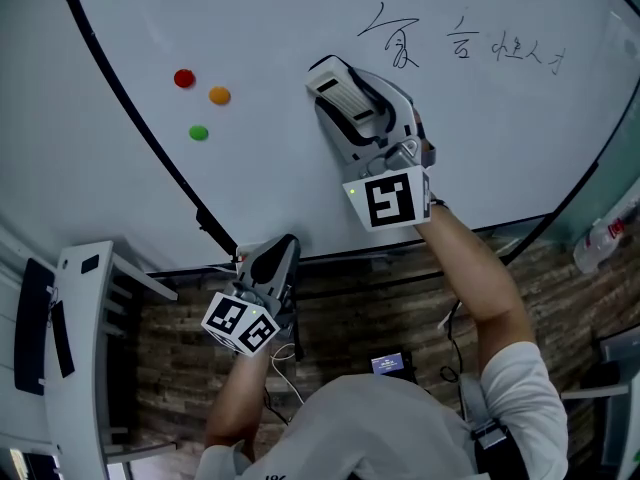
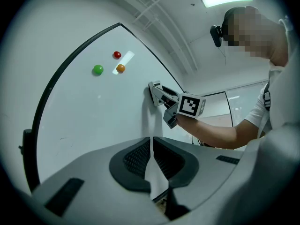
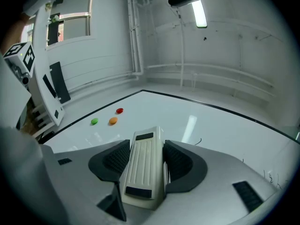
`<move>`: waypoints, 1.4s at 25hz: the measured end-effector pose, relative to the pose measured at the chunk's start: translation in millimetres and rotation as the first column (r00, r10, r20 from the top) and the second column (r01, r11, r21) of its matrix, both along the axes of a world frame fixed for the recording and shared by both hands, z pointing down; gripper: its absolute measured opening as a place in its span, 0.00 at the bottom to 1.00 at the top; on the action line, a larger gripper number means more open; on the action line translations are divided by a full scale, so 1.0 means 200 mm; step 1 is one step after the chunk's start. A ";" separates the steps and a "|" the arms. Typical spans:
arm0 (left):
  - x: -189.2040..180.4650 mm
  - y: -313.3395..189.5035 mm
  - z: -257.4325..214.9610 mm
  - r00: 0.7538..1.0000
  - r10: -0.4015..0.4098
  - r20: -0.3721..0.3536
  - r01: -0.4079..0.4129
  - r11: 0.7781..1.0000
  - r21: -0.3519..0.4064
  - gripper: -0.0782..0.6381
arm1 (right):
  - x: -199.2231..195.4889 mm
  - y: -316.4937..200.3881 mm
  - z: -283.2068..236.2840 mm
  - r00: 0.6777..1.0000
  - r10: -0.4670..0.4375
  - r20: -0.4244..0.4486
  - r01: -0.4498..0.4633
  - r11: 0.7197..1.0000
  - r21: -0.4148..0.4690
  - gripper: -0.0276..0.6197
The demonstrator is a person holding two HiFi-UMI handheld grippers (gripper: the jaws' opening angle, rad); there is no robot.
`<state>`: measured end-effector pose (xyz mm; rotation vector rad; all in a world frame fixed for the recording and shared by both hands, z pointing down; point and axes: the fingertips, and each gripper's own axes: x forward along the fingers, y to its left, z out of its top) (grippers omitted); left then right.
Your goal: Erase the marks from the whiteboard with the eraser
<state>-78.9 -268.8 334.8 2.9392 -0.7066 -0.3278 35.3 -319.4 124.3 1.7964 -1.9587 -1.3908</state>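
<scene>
The right gripper (image 3: 146,149) clamps the eraser (image 3: 143,172) across its long sides (light, stiff plastic, probably slick); the left gripper (image 2: 151,156) is closed, empty.

Left third: round red magnet (image 1: 184,78), orange magnet (image 1: 219,95), green magnet (image 1: 199,132) clustered on the white whiteboard (image 1: 270,168) | centre: right gripper (image 3: 146,156) clamping white ribbed eraser (image 1: 348,103) against board | bare surface between magnets and eraser | lower frame: left gripper (image 2: 151,161), jaws together, at board's edge | white slatted rack (image 1: 85,348) beside lower-left edge
</scene>
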 end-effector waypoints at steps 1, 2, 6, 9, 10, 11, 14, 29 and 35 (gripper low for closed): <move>0.01 0.00 0.00 1.000 -0.001 0.000 0.001 1.000 -0.006 0.12 | 0.00 0.00 -0.02 1.000 0.000 0.005 0.000 1.000 -0.003 0.43; 0.02 0.01 0.00 1.000 0.001 0.001 -0.001 1.000 -0.010 0.12 | 0.00 0.00 -0.04 1.000 0.002 0.009 -0.002 1.000 -0.006 0.43; 0.06 0.04 0.00 1.000 0.014 0.002 -0.014 1.000 -0.013 0.12 | 0.01 -0.01 -0.12 0.999 -0.003 0.044 0.003 1.000 -0.003 0.43; 0.08 0.06 -0.01 1.000 0.015 0.001 -0.015 1.000 -0.001 0.12 | 0.02 -0.03 -0.15 0.997 -0.024 0.072 0.025 1.000 -0.008 0.43; 0.09 0.07 -0.02 1.000 0.014 0.000 -0.014 1.000 0.002 0.12 | 0.03 -0.02 -0.15 0.997 -0.023 0.073 0.024 1.000 -0.012 0.43; 0.09 0.07 -0.03 1.000 0.012 0.000 -0.012 1.000 0.004 0.12 | 0.04 -0.02 -0.15 0.997 -0.023 0.075 0.024 1.000 -0.013 0.43; 0.10 0.07 -0.03 1.000 0.005 -0.002 -0.005 1.000 0.005 0.12 | 0.06 -0.02 -0.16 0.992 -0.052 0.118 0.053 0.999 -0.008 0.43; 0.28 0.11 0.00 1.000 0.002 0.001 -0.002 1.000 -0.009 0.12 | 0.24 0.02 -0.27 0.980 -0.085 0.178 0.086 0.996 0.000 0.43; 0.40 0.13 0.01 1.000 -0.001 0.000 0.001 1.000 -0.009 0.12 | 0.33 0.05 -0.32 0.980 -0.094 0.175 0.093 0.996 0.014 0.43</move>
